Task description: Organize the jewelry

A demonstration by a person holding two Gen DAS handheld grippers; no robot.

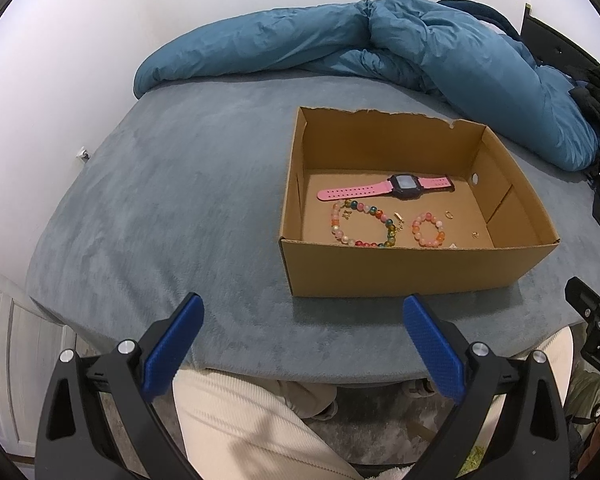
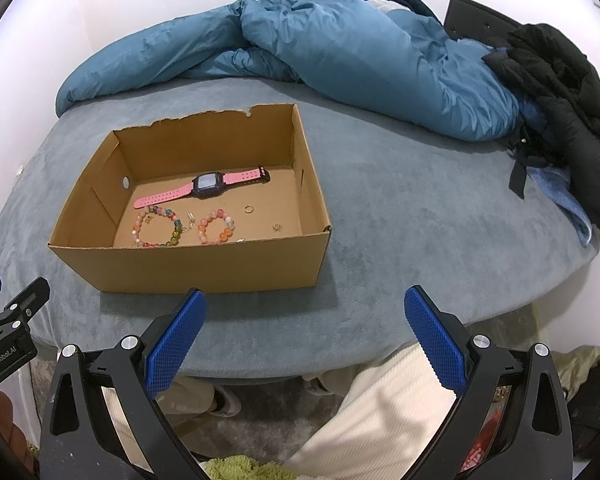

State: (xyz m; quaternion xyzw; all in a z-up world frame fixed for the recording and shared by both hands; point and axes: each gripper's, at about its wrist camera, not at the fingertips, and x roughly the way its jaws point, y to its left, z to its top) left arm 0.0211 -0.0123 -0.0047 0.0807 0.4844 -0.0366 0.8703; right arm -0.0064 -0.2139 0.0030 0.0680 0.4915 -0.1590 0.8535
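Box: the cardboard box [image 2: 204,264] sat on the bed [image 2: 400,216], near its front edge.
Watch: the watch [image 2: 206,188] lay inside the box, toward the back wall.
Bracelets: two beaded bracelets [image 2: 160,228] lay side by side before the watch.
Ring: a small ring [image 2: 248,209] lay right of them.
Duvet: the duvet [image 2: 340,52] was bunched behind the box.

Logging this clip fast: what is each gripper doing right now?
Left gripper: open, holding nothing.
Right gripper: open, holding nothing.
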